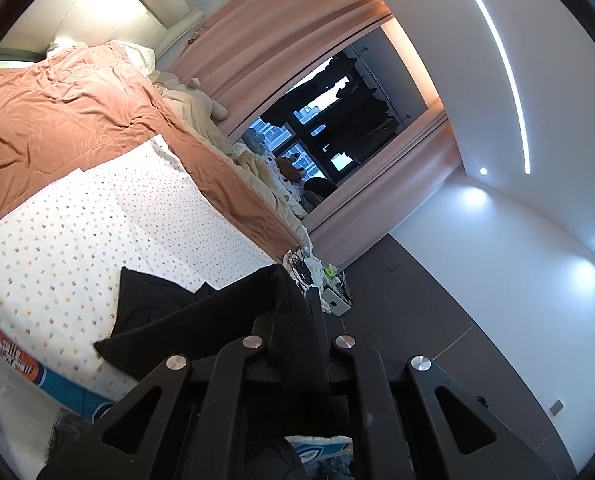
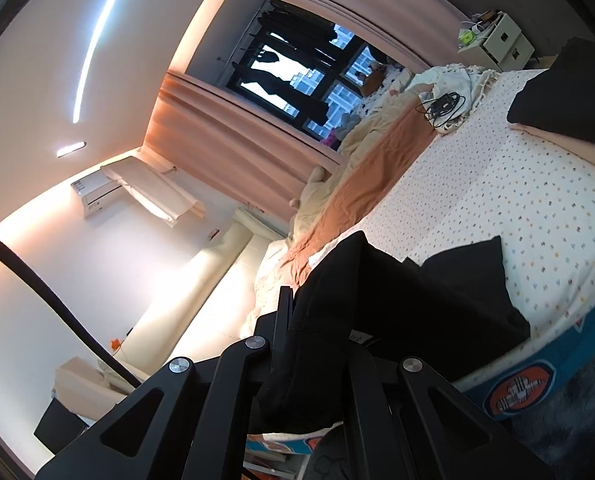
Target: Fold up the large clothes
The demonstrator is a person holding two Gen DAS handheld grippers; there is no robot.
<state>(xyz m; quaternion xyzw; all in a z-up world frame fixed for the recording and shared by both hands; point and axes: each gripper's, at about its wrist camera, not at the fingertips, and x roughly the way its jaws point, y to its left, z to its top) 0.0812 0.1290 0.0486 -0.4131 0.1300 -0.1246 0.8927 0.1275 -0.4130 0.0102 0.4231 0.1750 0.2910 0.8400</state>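
A large black garment lies partly on the white dotted bed sheet. My left gripper is shut on one edge of it and holds that edge raised above the bed's near edge. In the right wrist view the same black garment drapes from the sheet into my right gripper, which is shut on another part of its edge. Cloth hangs down between the fingers of both grippers. A second dark cloth lies at the far corner of the bed.
An orange blanket and cream bedding cover the far part of the bed. A black cable lies on a white cloth. A small white cabinet stands by the bed. Pink curtains frame a dark window.
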